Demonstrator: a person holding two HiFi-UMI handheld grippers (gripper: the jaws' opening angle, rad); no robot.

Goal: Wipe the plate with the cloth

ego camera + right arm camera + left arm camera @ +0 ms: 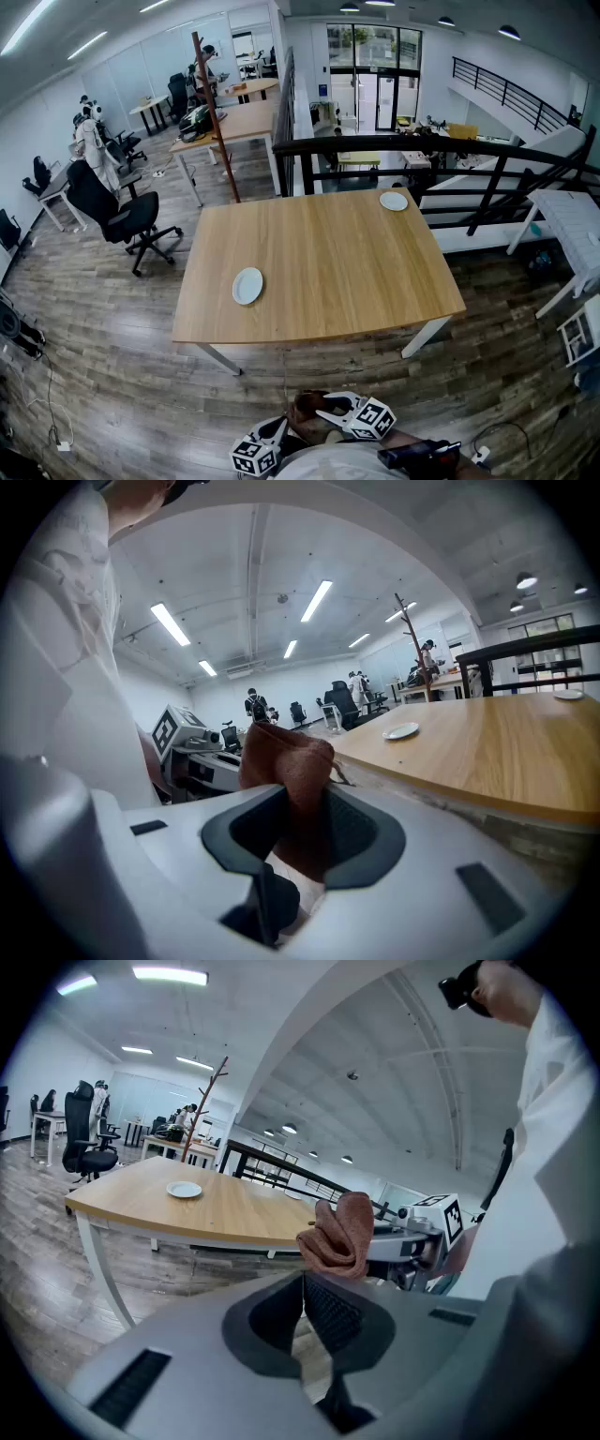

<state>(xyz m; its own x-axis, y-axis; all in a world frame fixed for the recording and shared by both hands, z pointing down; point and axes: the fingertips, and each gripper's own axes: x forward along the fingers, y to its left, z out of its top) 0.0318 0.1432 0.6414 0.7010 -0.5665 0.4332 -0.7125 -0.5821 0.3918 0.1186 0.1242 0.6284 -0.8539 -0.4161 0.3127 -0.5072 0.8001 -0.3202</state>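
Note:
A small white plate (247, 286) lies on the wooden table (319, 281), near its front left. It also shows far off in both gripper views, as the plate (184, 1190) and the plate (400, 730). Both grippers are held low and close to the person's body, short of the table's front edge. My right gripper (300, 794) is shut on a brown cloth (286, 761), which bunches up above its jaws. From the left gripper view the cloth (339, 1232) hangs just ahead. My left gripper (303, 1283) is shut with nothing in it. In the head view the cloth (305, 412) sits between the two grippers.
A second white plate (394, 201) lies at the table's far right corner. A black railing (422, 150) runs behind the table. A black office chair (117, 211) stands to the left, with more desks and people farther back.

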